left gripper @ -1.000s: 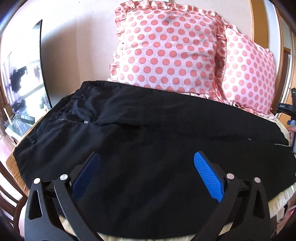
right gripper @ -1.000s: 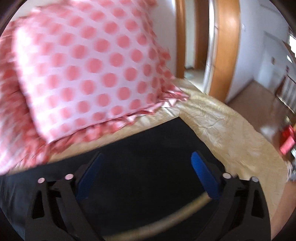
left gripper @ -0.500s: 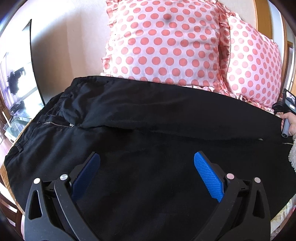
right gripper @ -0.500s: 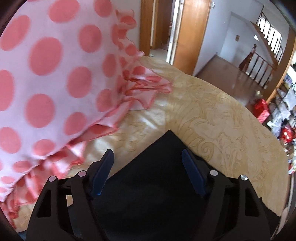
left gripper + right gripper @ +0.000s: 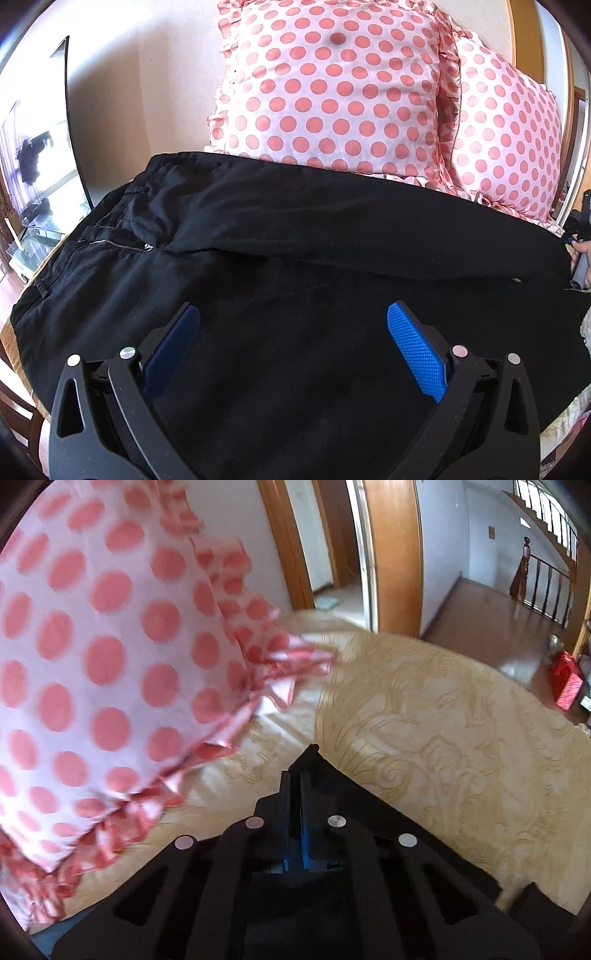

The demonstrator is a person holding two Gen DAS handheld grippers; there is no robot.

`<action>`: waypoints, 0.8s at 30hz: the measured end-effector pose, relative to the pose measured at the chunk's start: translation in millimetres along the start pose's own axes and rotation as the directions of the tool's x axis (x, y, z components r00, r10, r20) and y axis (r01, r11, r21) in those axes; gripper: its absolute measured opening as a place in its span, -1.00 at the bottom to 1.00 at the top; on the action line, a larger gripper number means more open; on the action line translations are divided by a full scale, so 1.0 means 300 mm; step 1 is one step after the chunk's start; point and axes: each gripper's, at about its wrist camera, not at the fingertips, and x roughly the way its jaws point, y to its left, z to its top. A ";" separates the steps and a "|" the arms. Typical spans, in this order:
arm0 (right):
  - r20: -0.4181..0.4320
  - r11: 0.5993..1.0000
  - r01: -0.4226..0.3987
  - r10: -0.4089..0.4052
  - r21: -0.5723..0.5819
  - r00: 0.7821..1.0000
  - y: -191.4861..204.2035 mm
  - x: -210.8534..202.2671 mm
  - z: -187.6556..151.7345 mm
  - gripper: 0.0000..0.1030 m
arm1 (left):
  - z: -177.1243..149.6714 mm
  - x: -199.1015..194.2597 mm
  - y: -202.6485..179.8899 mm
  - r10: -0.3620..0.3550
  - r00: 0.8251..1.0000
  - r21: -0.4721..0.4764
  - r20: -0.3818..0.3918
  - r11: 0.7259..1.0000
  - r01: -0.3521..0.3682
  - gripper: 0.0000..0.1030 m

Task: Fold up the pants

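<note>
Black pants point(image 5: 295, 258) lie spread across the bed, waistband and zipper point(image 5: 118, 245) at the left, legs running right. My left gripper point(image 5: 293, 321) is open, blue pads wide apart, hovering just above the near leg's middle. My right gripper point(image 5: 295, 775) is shut on the far corner of the pants' leg end point(image 5: 314, 764), a black fabric tip poking past the closed pads. That gripper and the hand holding it show at the right edge of the left wrist view point(image 5: 580, 266).
Two pink polka-dot pillows point(image 5: 332, 92) point(image 5: 506, 140) stand behind the pants; one is close on the left in the right wrist view point(image 5: 92, 664). The bed has a cream patterned cover point(image 5: 424, 720). An open wooden doorway point(image 5: 391, 554) and hallway lie beyond.
My right gripper went from wide open over the leg end to shut on its corner. My left gripper moved closer over the pants and stayed open.
</note>
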 end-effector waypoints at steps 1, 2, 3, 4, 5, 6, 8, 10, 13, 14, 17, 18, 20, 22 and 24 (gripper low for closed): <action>0.024 0.999 -0.039 0.039 0.003 0.999 -0.011 -0.036 -0.001 -0.91 | -0.001 -0.010 0.002 0.002 1.000 0.000 0.005 1.000 -0.002 0.97; 0.041 0.997 -0.077 0.077 0.004 0.996 -0.020 -0.070 -0.003 -0.91 | -0.003 -0.021 0.003 0.002 1.000 0.000 0.011 1.000 -0.002 0.97; 0.056 0.994 -0.105 0.105 0.003 0.993 -0.033 -0.108 -0.007 -0.91 | -0.005 -0.036 0.006 0.001 1.000 -0.001 0.017 1.000 -0.001 0.97; 0.073 0.989 -0.147 0.146 0.003 0.987 -0.053 -0.154 -0.011 -0.91 | -0.005 -0.048 0.008 0.001 1.000 -0.002 0.022 1.000 -0.001 0.97; 0.085 0.984 -0.180 0.179 0.004 0.980 -0.068 -0.192 -0.019 -0.91 | -0.007 -0.065 0.011 -0.001 1.000 -0.004 0.028 1.000 0.001 0.97; 0.098 0.978 -0.207 0.205 0.005 0.974 -0.087 -0.229 -0.027 -0.91 | -0.009 -0.079 0.013 -0.004 0.999 -0.005 0.034 1.000 0.004 0.97; 0.127 0.965 -0.261 0.260 -0.006 0.957 -0.131 -0.319 -0.058 -0.91 | -0.012 -0.108 0.013 -0.009 0.999 -0.006 0.045 1.000 0.009 0.97; 0.150 0.950 -0.311 0.311 -0.028 0.938 -0.182 -0.401 -0.097 -0.92 | -0.015 -0.134 0.012 -0.013 0.998 -0.004 0.056 1.000 0.013 0.97; 0.163 0.929 -0.366 0.371 -0.060 0.914 -0.253 -0.511 -0.184 -0.92 | -0.027 -0.173 0.010 -0.018 0.998 -0.003 0.068 1.000 0.018 0.97; 0.162 0.921 -0.383 0.389 -0.067 0.907 -0.275 -0.541 -0.217 -0.92 | -0.030 -0.182 0.010 -0.020 0.997 -0.003 0.070 1.000 0.021 0.97; 0.144 0.901 -0.427 0.433 -0.075 0.890 -0.367 -0.618 -0.337 -0.92 | -0.043 -0.210 0.008 -0.024 0.997 -0.001 0.078 1.000 0.024 0.97; 0.135 0.899 -0.431 0.437 -0.073 0.889 -0.402 -0.635 -0.378 -0.92 | -0.049 -0.220 0.007 -0.024 0.997 0.000 0.080 1.000 0.024 0.97; 0.116 0.899 -0.434 0.438 -0.061 0.891 -0.462 -0.657 -0.451 -0.92 | -0.057 -0.230 0.005 -0.025 0.996 0.002 0.081 1.000 0.025 0.97; 0.094 0.907 -0.418 0.420 -0.046 0.902 -0.496 -0.649 -0.506 -0.92 | -0.063 -0.235 0.004 -0.024 0.997 0.001 0.080 1.000 0.024 0.97; 0.059 0.909 -0.417 0.417 -0.016 0.907 -0.521 -0.626 -0.539 -0.92 | -0.068 -0.237 0.000 -0.023 0.997 0.000 0.076 1.000 0.023 0.97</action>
